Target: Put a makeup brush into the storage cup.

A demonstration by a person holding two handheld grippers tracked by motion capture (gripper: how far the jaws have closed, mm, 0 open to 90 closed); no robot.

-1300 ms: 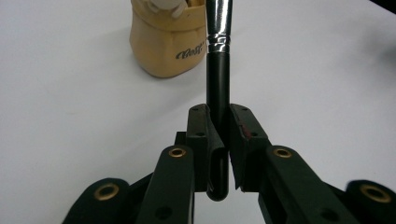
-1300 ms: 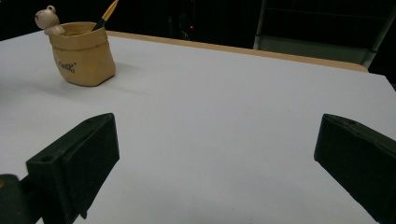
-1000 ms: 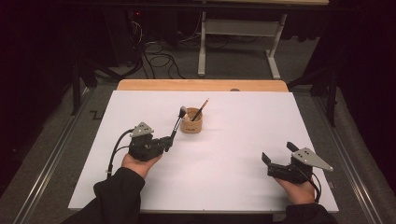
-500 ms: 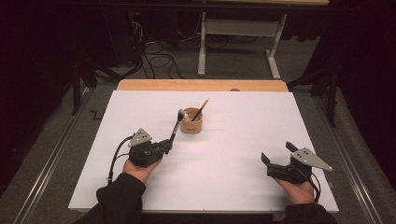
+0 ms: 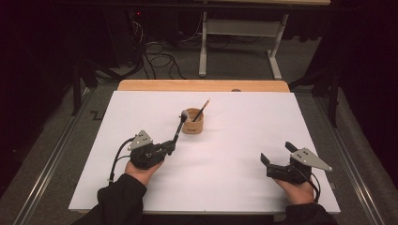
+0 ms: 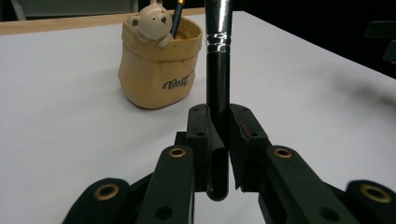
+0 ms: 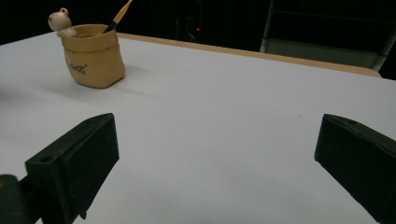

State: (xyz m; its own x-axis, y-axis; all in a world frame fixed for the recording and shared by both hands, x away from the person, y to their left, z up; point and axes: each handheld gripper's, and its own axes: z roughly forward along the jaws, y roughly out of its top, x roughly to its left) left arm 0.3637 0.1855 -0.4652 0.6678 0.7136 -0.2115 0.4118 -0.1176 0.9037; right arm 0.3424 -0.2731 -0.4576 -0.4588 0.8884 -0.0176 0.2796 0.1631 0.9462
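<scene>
In the high view my left gripper (image 5: 170, 147) sits at the left of the white board (image 5: 244, 122), shut on the black handle of a make-up brush (image 5: 178, 129). The brush slants up, its pale tip beside the rim of a tan pot (image 5: 193, 125). In the left gripper view the pads clamp the brush (image 6: 217, 60) just below its silver band, and the pot (image 6: 156, 70) with a small bear on its rim stands ahead to the left. A thin orange-handled brush (image 5: 202, 110) leans inside the pot. My right gripper (image 5: 276, 151) rests open at the right, nothing between its jaws.
The white board lies on a wooden table whose edge (image 5: 202, 85) shows at the back. Beyond it, on the dark floor, are cables (image 5: 155, 51) and a grey desk frame (image 5: 234, 28). In the right gripper view the pot (image 7: 95, 56) stands far off, left of bare board.
My left gripper has drifted slightly nearer to the person, brush still held and tip still by the pot. The right gripper has stayed put.
</scene>
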